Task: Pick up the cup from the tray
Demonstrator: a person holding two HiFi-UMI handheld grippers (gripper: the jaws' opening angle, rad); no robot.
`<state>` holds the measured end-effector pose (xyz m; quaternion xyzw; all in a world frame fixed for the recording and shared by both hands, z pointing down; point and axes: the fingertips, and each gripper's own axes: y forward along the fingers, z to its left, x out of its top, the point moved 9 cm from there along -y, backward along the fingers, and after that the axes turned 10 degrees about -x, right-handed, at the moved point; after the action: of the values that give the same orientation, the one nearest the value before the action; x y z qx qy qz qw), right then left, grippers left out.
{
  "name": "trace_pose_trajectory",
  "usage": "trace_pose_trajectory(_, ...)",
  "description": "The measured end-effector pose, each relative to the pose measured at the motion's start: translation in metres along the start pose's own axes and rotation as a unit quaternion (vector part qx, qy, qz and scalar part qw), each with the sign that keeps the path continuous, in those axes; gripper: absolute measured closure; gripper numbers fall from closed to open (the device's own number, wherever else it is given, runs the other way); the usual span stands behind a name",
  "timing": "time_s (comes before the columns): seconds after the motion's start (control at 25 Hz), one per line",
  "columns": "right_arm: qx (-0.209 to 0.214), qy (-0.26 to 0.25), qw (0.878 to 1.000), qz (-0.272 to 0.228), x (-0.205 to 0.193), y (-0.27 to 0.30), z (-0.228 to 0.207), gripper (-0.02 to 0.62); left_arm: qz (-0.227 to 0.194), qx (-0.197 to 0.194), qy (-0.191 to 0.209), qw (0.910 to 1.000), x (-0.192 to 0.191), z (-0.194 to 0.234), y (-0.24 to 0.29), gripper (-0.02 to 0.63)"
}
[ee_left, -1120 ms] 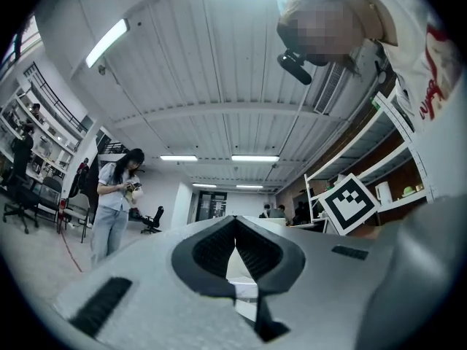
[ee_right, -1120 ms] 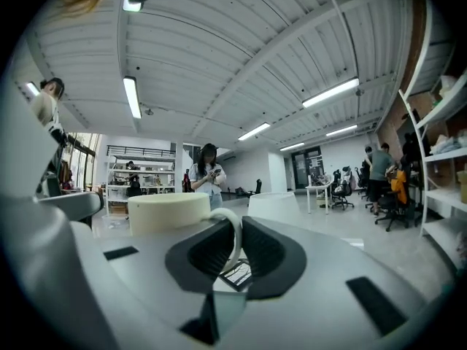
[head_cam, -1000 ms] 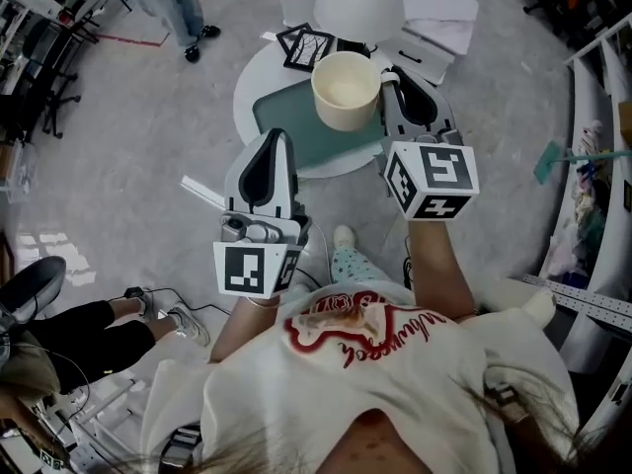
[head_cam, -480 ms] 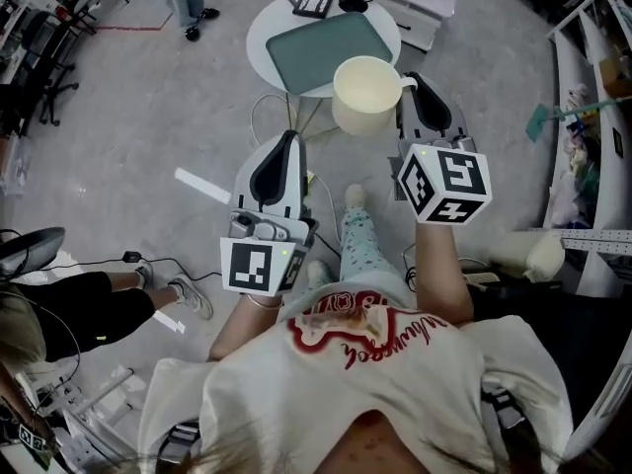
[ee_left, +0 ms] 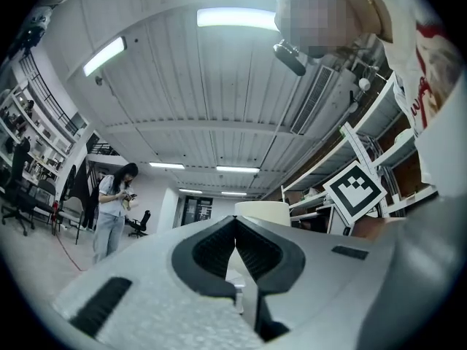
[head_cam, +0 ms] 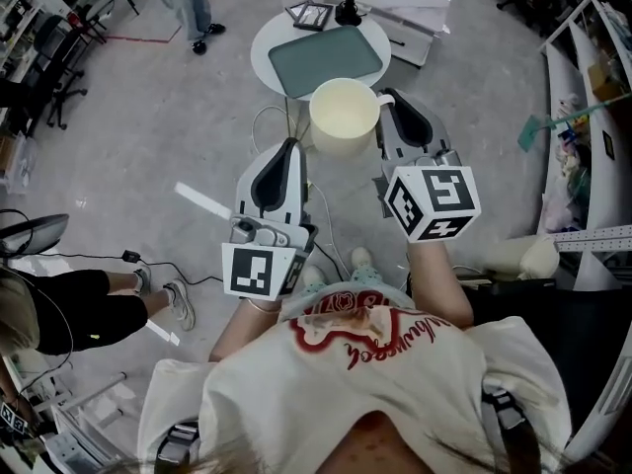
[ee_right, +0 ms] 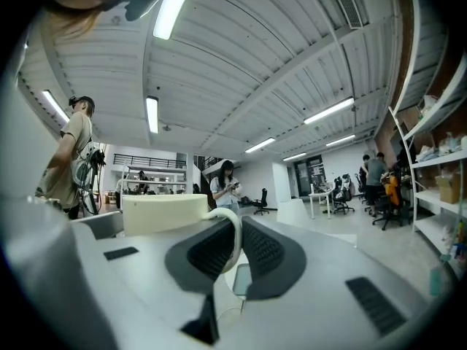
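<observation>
A cream cup (head_cam: 345, 117) hangs in the air above the floor, short of the round white table (head_cam: 272, 30) that bears the empty green tray (head_cam: 326, 57). My right gripper (head_cam: 388, 97) is shut on the cup's handle at the cup's right side. In the right gripper view the handle (ee_right: 235, 233) sits pinched between the dark pads, with the cup's body (ee_right: 164, 211) to the left. My left gripper (head_cam: 287, 146) hovers below and left of the cup, apart from it. The left gripper view has its jaws (ee_left: 235, 223) closed together on nothing, the cup (ee_left: 263, 211) behind them.
A lamp base (head_cam: 348, 12) and a black framed item (head_cam: 308, 13) stand at the table's far side, with a white platform (head_cam: 420, 3) behind. Cables (head_cam: 267, 117) lie on the floor. A person (head_cam: 193, 8) stands far left. Shelves (head_cam: 583, 97) line the right.
The cup has come off the tray and toward me in the right gripper, then drifted a little left. The left gripper stays low beside it.
</observation>
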<state>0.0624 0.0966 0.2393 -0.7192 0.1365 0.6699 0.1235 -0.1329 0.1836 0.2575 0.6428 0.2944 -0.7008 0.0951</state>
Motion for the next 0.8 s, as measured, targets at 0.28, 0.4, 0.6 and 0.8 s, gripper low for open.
trace_pose_trajectory(0.28,0.011,0.009,1.0,-0.022,0.008,-0.006,-0.007,0.552,-0.004,0.008,0.003,1.0,-0.001,-0.009,0.01,0.592)
trace_pose_trajectory(0.4,0.014,0.016,0.999,-0.027,0.009,-0.005,-0.009,0.553,-0.001,0.013,0.003,0.9999,-0.002,-0.007,0.01,0.592)
trace_pose_trajectory(0.6,0.009,0.018,1.0,-0.02,0.005,-0.007,-0.011,0.552,0.0,0.014,0.001,0.9999,-0.002,-0.008,0.007,0.592)
trace_pose_trajectory(0.8,0.011,0.015,0.999,-0.027,0.005,-0.01,-0.008,0.552,0.001,0.01,0.003,0.9999,0.0,-0.008,0.005,0.592)
